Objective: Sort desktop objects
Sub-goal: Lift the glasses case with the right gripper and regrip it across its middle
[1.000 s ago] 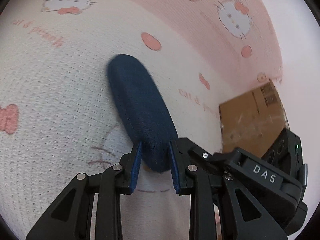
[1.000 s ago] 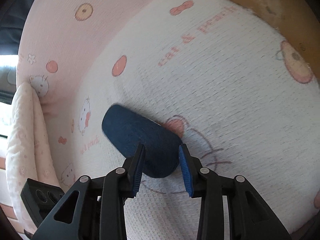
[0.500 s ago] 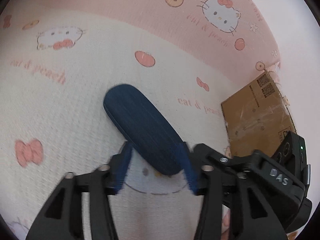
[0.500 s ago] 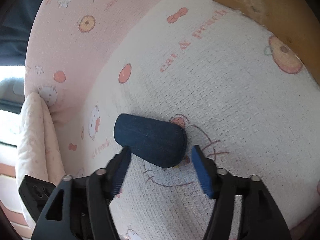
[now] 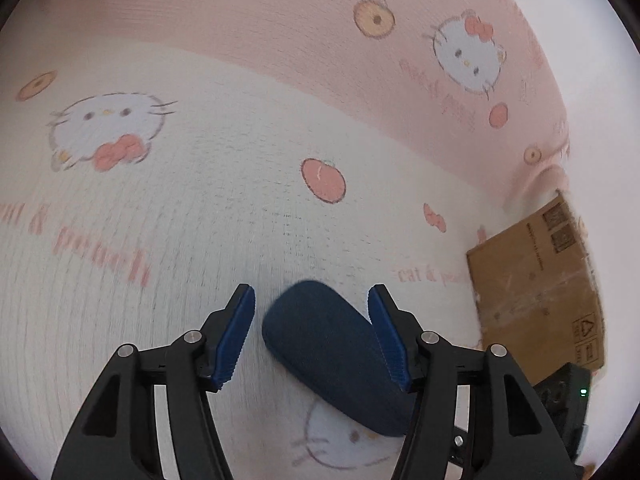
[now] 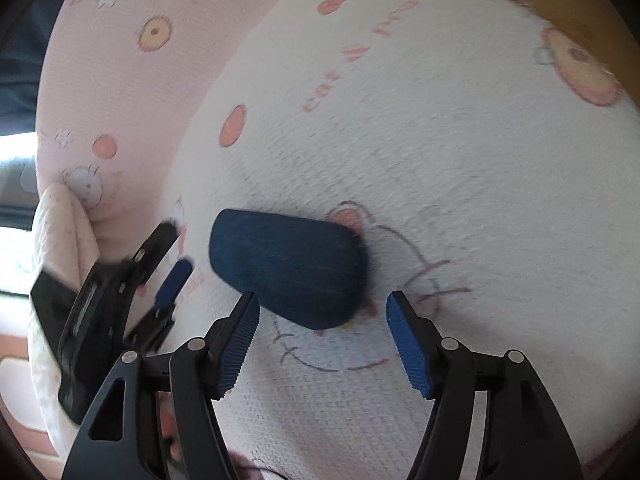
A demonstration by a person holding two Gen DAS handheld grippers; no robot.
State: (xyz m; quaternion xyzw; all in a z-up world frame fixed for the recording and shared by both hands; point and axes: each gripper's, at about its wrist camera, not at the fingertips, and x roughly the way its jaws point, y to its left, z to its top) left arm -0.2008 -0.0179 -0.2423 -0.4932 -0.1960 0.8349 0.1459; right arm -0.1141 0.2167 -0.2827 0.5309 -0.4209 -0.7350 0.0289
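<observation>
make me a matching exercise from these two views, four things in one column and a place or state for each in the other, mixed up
Things
1. dark blue case
2. cardboard box
3. left hand-held gripper
4. peach print

Places or states
A. at the right edge of the left wrist view
B. on the white cloth, ahead of the blue finger pads
C. lying flat on the cloth over a cat face print
D. open, the case's end between its pads, not clamped

Pairs: 1-C, 2-A, 3-D, 4-B
</observation>
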